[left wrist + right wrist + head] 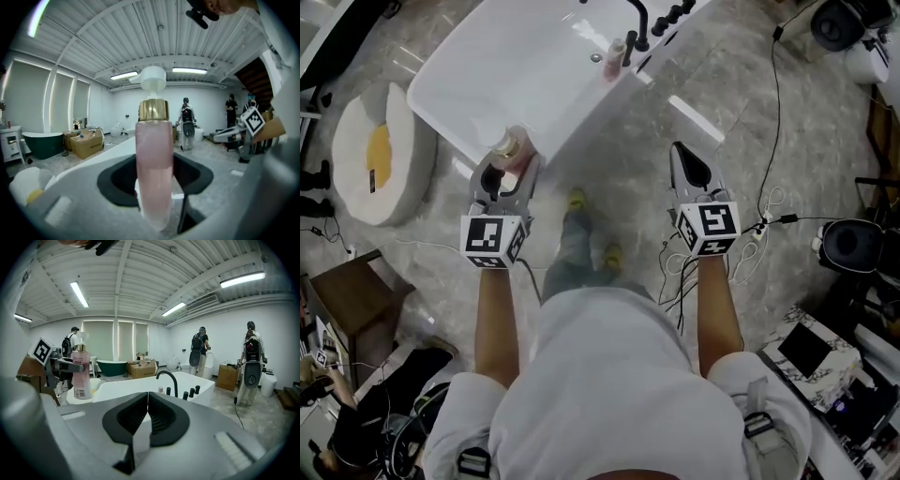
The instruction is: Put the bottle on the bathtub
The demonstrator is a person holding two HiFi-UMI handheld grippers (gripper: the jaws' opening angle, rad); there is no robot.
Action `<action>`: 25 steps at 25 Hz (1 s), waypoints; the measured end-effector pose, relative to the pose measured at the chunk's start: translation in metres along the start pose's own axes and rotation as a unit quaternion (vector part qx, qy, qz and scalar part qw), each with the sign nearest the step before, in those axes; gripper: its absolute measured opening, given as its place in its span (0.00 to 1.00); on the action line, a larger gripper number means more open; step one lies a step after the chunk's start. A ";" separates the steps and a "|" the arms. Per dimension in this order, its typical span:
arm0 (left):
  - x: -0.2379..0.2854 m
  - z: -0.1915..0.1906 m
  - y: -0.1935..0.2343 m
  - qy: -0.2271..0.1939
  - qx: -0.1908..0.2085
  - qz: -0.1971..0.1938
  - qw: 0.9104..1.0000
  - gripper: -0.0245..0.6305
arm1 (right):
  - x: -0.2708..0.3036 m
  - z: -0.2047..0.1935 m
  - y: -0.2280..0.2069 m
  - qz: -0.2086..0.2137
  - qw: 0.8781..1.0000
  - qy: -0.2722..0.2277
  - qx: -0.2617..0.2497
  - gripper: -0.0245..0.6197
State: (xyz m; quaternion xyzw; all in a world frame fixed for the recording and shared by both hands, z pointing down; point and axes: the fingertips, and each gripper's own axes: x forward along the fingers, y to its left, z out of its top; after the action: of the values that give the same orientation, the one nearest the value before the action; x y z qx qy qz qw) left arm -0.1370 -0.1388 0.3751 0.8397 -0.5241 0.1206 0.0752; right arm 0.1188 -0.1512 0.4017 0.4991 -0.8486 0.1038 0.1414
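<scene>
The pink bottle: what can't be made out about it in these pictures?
- Head view: the left gripper holding the bottle hides all but its top.
- Left gripper view: its base is blurred, too close to the camera.
- Right gripper view: the print on its label is too small to read.
- Head view: another small bottle by the tap is too small to identify.

Left gripper (pixel 508 169) holds bottle (pixel 506 147) near bathtub (pixel 516 66) edge.
</scene>
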 end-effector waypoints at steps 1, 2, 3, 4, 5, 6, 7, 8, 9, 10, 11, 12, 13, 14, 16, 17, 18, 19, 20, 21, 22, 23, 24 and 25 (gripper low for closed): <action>0.014 -0.004 0.009 0.003 0.000 -0.006 1.000 0.37 | 0.016 -0.001 -0.002 -0.003 1.000 0.004 0.000 0.05; 0.027 -0.008 0.018 0.005 -0.002 -0.013 1.000 0.37 | 0.031 -0.003 -0.003 -0.005 1.000 0.007 -0.001 0.05; 0.040 -0.014 0.027 0.008 -0.006 -0.020 1.000 0.37 | 0.045 -0.006 -0.004 -0.008 1.000 0.012 -0.003 0.05; 0.052 -0.020 0.034 0.012 -0.010 -0.027 1.000 0.37 | 0.059 -0.010 -0.005 -0.010 1.000 0.017 -0.005 0.04; 0.064 -0.028 0.042 0.016 -0.012 -0.034 0.999 0.37 | 0.072 -0.014 -0.006 -0.011 1.000 0.022 -0.005 0.05; 0.076 -0.035 0.048 0.020 -0.013 -0.040 0.999 0.37 | 0.086 -0.019 -0.007 -0.012 1.000 0.026 -0.004 0.04; 0.088 -0.044 0.055 0.025 -0.012 -0.045 0.999 0.37 | 0.099 -0.024 -0.009 -0.013 0.999 0.030 -0.003 0.05; 0.100 -0.052 0.061 0.030 -0.011 -0.049 0.998 0.37 | 0.112 -0.029 -0.010 -0.013 0.999 0.033 -0.001 0.04; 0.111 -0.061 0.067 0.035 -0.010 -0.053 0.998 0.37 | 0.125 -0.035 -0.012 -0.013 0.999 0.036 0.002 0.04; 0.123 -0.070 0.072 0.039 -0.010 -0.057 0.998 0.37 | 0.137 -0.042 -0.014 -0.014 0.999 0.039 0.004 0.04; 0.135 -0.079 0.076 0.042 -0.011 -0.061 0.997 0.37 | 0.148 -0.049 -0.016 -0.015 0.999 0.042 0.007 0.04; 0.146 -0.088 0.078 0.045 -0.013 -0.065 0.997 0.37 | 0.158 -0.056 -0.019 -0.017 0.999 0.045 0.011 0.04; 0.156 -0.097 0.080 0.048 -0.016 -0.069 0.996 0.37 | 0.166 -0.064 -0.021 -0.018 0.999 0.047 0.014 0.05; 0.165 -0.106 0.081 0.050 -0.018 -0.073 0.996 0.37 | 0.173 -0.071 -0.023 -0.019 0.998 0.050 0.018 0.04; 0.180 -0.120 0.084 0.054 -0.019 -0.080 0.995 0.37 | 0.186 -0.084 -0.022 -0.019 0.998 0.054 0.023 0.04; 0.186 -0.126 0.085 0.054 -0.019 -0.082 0.995 0.37 | 0.192 -0.090 -0.022 -0.018 0.998 0.056 0.027 0.04; 0.193 -0.132 0.086 0.055 -0.019 -0.084 0.995 0.37 | 0.198 -0.096 -0.022 -0.017 0.998 0.057 0.032 0.04; 0.200 -0.138 0.086 0.056 -0.020 -0.085 0.995 0.37 | 0.202 -0.102 -0.024 -0.016 0.998 0.057 0.038 0.05; 0.208 -0.144 0.086 0.056 -0.022 -0.086 0.994 0.37 | 0.207 -0.109 -0.026 -0.015 0.997 0.058 0.044 0.05; 0.215 -0.150 0.084 0.057 -0.023 -0.087 0.994 0.37 | 0.210 -0.116 -0.030 -0.014 0.997 0.058 0.050 0.04; 0.222 -0.157 0.082 0.058 -0.025 -0.088 0.994 0.37 | 0.213 -0.124 -0.034 -0.014 0.997 0.060 0.054 0.04; 0.229 -0.163 0.079 0.059 -0.024 -0.088 0.994 0.37 | 0.216 -0.133 -0.038 -0.015 0.996 0.063 0.057 0.04; 0.234 -0.168 0.077 0.060 -0.022 -0.089 0.994 0.37 | 0.219 -0.141 -0.041 -0.015 0.996 0.065 0.060 0.04; 0.240 -0.173 0.076 0.061 -0.019 -0.089 0.994 0.37 | 0.222 -0.148 -0.044 -0.014 0.996 0.068 0.063 0.04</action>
State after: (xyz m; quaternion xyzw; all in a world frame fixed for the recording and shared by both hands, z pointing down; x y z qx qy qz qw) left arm -0.1257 -0.3353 0.6090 0.8725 -0.4441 0.1542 0.1332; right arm 0.0746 -0.3070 0.6189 0.5109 -0.8217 0.1883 0.1683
